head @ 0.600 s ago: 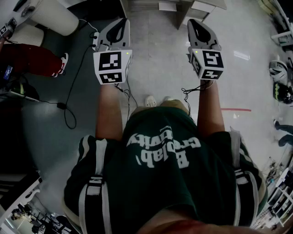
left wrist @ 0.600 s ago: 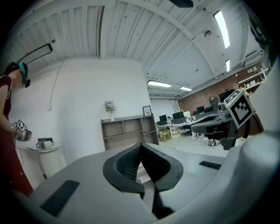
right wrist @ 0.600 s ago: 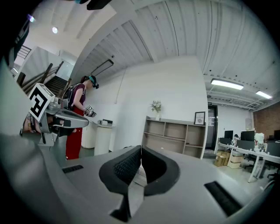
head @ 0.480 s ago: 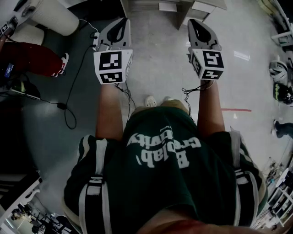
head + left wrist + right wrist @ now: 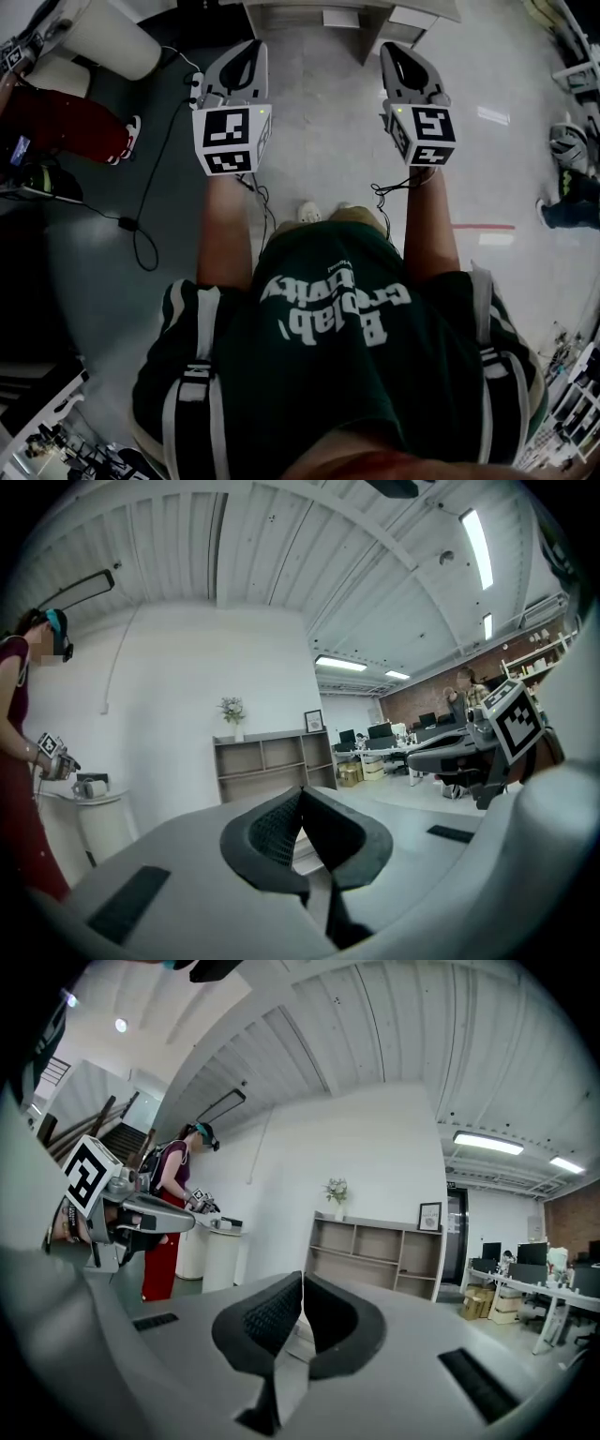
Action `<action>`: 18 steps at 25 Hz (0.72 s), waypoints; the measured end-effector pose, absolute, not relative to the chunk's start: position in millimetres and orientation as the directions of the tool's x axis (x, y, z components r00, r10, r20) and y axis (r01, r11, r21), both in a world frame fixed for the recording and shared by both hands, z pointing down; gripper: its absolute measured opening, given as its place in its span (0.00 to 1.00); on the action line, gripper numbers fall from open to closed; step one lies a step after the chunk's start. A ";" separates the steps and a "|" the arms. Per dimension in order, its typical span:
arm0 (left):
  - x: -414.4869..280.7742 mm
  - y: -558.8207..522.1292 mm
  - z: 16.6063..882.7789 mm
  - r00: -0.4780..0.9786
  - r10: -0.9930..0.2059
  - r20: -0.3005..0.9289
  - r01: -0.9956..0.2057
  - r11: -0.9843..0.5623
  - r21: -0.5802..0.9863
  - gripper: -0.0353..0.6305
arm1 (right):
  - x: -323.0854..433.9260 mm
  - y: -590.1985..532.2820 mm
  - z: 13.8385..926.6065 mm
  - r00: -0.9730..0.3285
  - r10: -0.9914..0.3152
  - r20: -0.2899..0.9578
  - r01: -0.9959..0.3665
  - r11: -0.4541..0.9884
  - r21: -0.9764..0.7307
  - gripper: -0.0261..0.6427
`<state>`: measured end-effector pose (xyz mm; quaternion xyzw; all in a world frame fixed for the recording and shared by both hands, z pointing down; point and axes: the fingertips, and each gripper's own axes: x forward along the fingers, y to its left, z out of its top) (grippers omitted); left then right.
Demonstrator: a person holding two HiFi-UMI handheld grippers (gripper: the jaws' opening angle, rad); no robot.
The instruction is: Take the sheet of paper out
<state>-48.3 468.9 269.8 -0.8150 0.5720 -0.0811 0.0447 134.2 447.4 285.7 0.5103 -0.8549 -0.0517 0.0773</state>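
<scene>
No sheet of paper shows in any view. I hold both grippers level in front of my chest, side by side, over the grey floor. In the head view my left gripper (image 5: 249,47) and my right gripper (image 5: 390,49) point toward a pale shelf unit (image 5: 349,13). In the left gripper view the left gripper (image 5: 302,795) has its dark ribbed pads pressed together, with nothing between them. The right gripper (image 5: 303,1283) in its own view is likewise shut and empty. Each gripper sees the other at its side: the right gripper (image 5: 466,752), the left gripper (image 5: 122,1215).
An open wooden shelf (image 5: 272,766) with a plant and a picture frame on top stands against the white wall ahead. A person in red (image 5: 171,1213) stands by a white round stand (image 5: 98,33) at the left. Cables (image 5: 141,220) trail on the floor. Desks (image 5: 394,747) fill the right.
Both grippers keep their place and stay shut. The head view has tipped a little. A person's legs at the right edge of the head view have moved up the picture.
</scene>
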 end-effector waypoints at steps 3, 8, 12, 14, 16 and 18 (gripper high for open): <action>-50.0 468.5 269.2 0.337 -0.938 0.081 -0.925 -0.346 -0.159 0.08 | 133.3 449.3 286.1 -0.465 -0.882 0.075 -0.866 0.471 0.169 0.09; -50.1 468.8 269.2 0.347 -0.935 0.077 -0.922 -0.355 -0.156 0.08 | 132.9 453.6 288.8 -0.463 -0.884 0.067 -0.869 0.467 0.165 0.09; -47.3 458.2 273.8 0.355 -0.931 0.084 -0.919 -0.365 -0.151 0.08 | 135.7 444.8 296.8 -0.458 -0.885 0.080 -0.871 0.465 0.161 0.09; -43.4 448.1 276.3 0.359 -0.929 0.086 -0.918 -0.368 -0.148 0.08 | 138.8 434.8 299.6 -0.457 -0.886 0.081 -0.872 0.464 0.158 0.09; -40.6 436.4 278.1 0.358 -0.930 0.080 -0.919 -0.366 -0.148 0.08 | 141.3 422.9 303.0 -0.458 -0.885 0.081 -0.872 0.465 0.155 0.09; -39.6 426.1 277.4 0.354 -0.933 0.065 -0.921 -0.360 -0.150 0.08 | 141.9 411.7 306.0 -0.461 -0.884 0.084 -0.870 0.468 0.152 0.09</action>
